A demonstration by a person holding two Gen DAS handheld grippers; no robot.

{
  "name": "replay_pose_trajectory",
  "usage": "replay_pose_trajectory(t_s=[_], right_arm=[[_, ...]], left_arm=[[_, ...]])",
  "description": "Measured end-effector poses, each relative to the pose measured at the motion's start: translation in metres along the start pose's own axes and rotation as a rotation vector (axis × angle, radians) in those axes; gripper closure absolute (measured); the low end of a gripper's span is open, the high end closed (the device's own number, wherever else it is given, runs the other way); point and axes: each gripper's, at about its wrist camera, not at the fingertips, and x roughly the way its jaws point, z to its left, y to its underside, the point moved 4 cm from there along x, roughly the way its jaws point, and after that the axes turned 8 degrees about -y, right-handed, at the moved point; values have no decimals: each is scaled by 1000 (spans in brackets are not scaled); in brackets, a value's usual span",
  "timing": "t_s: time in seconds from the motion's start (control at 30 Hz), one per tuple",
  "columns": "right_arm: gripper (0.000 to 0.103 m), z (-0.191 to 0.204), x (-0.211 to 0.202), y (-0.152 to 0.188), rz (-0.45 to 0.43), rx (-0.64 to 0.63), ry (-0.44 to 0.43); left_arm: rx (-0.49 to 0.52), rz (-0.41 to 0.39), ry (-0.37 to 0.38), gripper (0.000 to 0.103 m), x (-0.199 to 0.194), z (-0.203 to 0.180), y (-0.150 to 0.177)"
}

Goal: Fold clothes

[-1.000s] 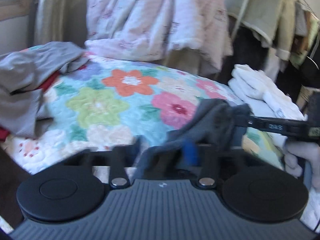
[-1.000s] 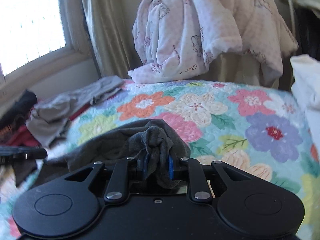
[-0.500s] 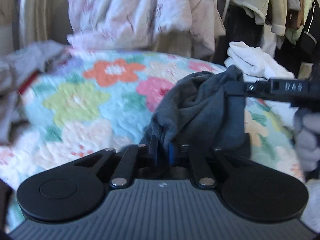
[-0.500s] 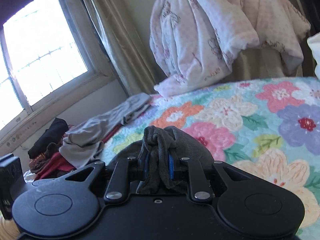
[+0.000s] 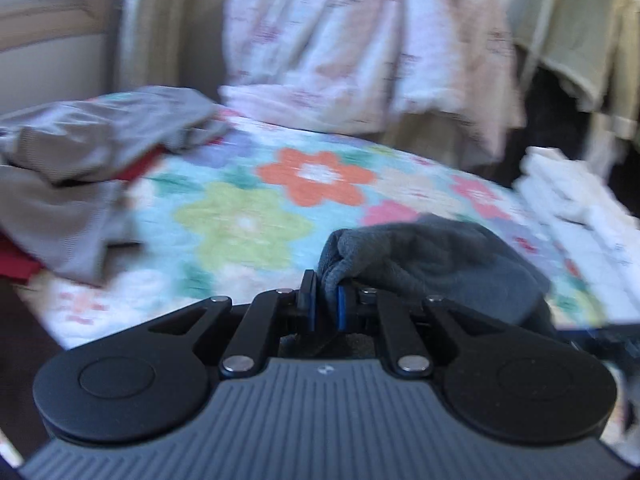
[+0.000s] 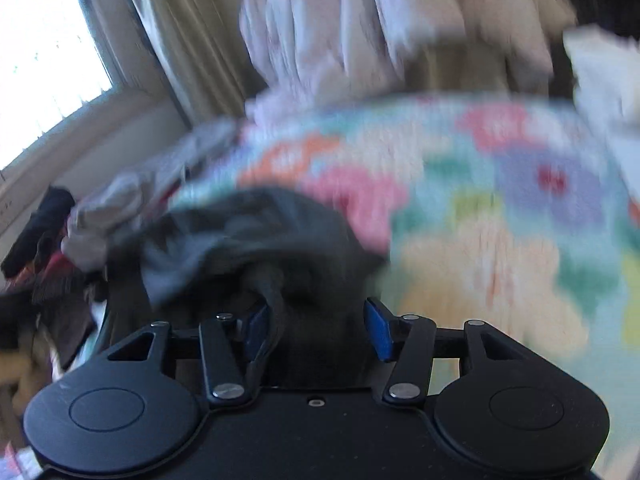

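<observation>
A dark grey garment (image 5: 432, 264) lies bunched on the flowered quilt (image 5: 248, 216), low on its near right. My left gripper (image 5: 325, 304) is shut on a fold of its near edge. In the right wrist view the same garment (image 6: 248, 236) is a blurred heap in front of my right gripper (image 6: 316, 328), whose blue pads (image 6: 378, 332) stand wide apart. Cloth still lies between them, against the left pad. The right wrist view is blurred by motion.
A grey garment (image 5: 80, 152) over something red lies at the quilt's left. A pink-and-white blanket (image 5: 352, 48) hangs behind the bed. White folded cloth (image 5: 580, 200) sits at the right edge. Hanging clothes (image 5: 580, 40) and a window (image 6: 44, 56) border the bed.
My right gripper has opened and let go of the dark grey garment. The garment has dropped from being held up to lying on the quilt. My left gripper still holds it.
</observation>
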Motion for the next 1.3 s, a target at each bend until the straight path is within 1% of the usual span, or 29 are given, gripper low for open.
replay_pose_trajectory(t_s=[0.03, 0.07, 0.13, 0.17, 0.2, 0.23, 0.27, 0.3, 0.33, 0.37, 0.43, 0.5, 0.57, 0.6, 0.67, 0.7, 0.77, 0.83, 0.87, 0.93, 0.97, 1.0, 1.07, 1.1, 1.13, 1.17, 1.23, 1.27, 1.3], right_arm=[[45, 2, 3, 4, 24, 7, -28], [44, 4, 7, 3, 33, -7, -41], [40, 5, 19, 0, 51, -8, -75], [40, 4, 26, -1, 61, 4, -97], [40, 3, 33, -3, 65, 15, -120], [45, 6, 41, -5, 72, -12, -133], [57, 10, 45, -8, 74, -72, -113], [89, 16, 48, -12, 62, -158, -69], [93, 20, 48, -16, 45, -236, -39], [95, 22, 45, -23, 11, -291, -20], [98, 15, 35, -39, -61, -306, -2], [98, -2, 24, -57, -132, -269, 54], [98, -19, 13, -70, -184, -240, 97], [98, -27, 9, -74, -206, -212, 102], [98, -41, 4, -75, -220, -173, 128], [98, -44, 4, -73, -213, -165, 145], [98, -51, 6, -70, -191, -162, 174], [98, -56, 15, -68, -144, -146, 197], [98, -59, 16, -67, -133, -129, 200], [98, -64, 15, -66, -130, -97, 195], [98, -65, 14, -64, -131, -82, 191], [98, -66, 13, -62, -127, -73, 184], [98, -66, 14, -58, -114, -69, 175], [98, -66, 15, -56, -105, -73, 172], [97, -65, 16, -54, -96, -78, 169], [97, -65, 13, -52, -95, -73, 163], [95, -67, 12, -51, -96, -56, 148], [94, -68, 12, -51, -98, -48, 139], [93, -69, 11, -51, -100, -40, 130]], left_arm=[[-11, -9, -33, 94, 0, 7, -2], [-37, -18, -49, 94, 0, 14, -5], [-117, -23, -61, 94, -1, 31, -8], [-145, -21, -76, 94, -1, 38, -8], [-152, -25, -93, 94, -2, 43, -8], [-149, -24, -100, 94, -2, 46, -6], [-145, -24, -106, 94, -3, 49, -5], [-141, -23, -113, 94, -3, 52, -3], [-142, -15, -120, 94, -3, 54, -1], [-144, -19, -123, 94, -4, 55, 0], [-149, -27, -127, 94, -6, 57, 1], [-156, -40, -135, 96, -9, 60, 0], [-160, -65, -172, 96, -14, 67, -7], [-162, -77, -191, 96, -17, 70, -10], [-164, -104, -223, 96, -21, 82, -17], [-170, -95, -220, 96, -21, 88, -19], [-177, -68, -164, 96, -21, 92, -18], [-137, -41, -106, 94, -19, 81, -14], [-103, -34, -83, 90, -18, 71, -13], [-22, -34, -11, 73, -17, 44, -9], [14, -32, 19, 52, -16, 32, -7], [63, -44, 41, 41, -16, 17, -5], [166, -77, 76, 39, -16, -10, -1], [233, -86, 98, 30, -15, -24, 2], [285, -77, 119, 25, -13, -35, 3], [321, -66, 122, 19, -8, -43, 5], [394, -45, 129, 19, 1, -60, 9], [411, -66, 130, 21, 6, -63, 10], [428, -87, 130, 36, 11, -66, 10]])
